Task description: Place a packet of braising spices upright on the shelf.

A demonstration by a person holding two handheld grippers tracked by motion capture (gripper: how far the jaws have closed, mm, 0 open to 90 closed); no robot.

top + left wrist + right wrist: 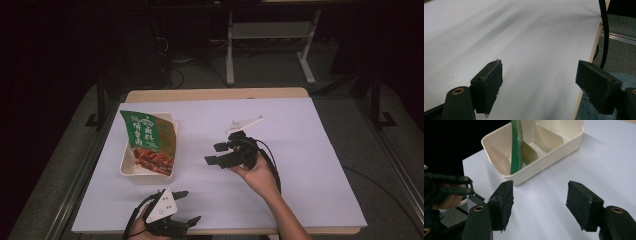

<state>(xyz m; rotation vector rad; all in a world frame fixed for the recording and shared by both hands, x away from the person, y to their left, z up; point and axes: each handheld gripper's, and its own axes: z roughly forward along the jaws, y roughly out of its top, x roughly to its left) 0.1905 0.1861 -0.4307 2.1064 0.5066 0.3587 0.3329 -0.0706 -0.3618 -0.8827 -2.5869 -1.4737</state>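
Cream tray [126,165], rectangular, sits on the white table at about 9 o'clock, left of centre. Divider wall inside splits it into compartments; interior looks bare apart from the packet. Green packet [150,142] with a red food picture stands in it on edge, tilted, top corner leaning toward 11 o'clock, above the rim.

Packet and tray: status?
Both claws open, empty: left near the table edge, right mid-table. Green packet leans in the cream tray, ungripped. Nothing between right claw and tray.
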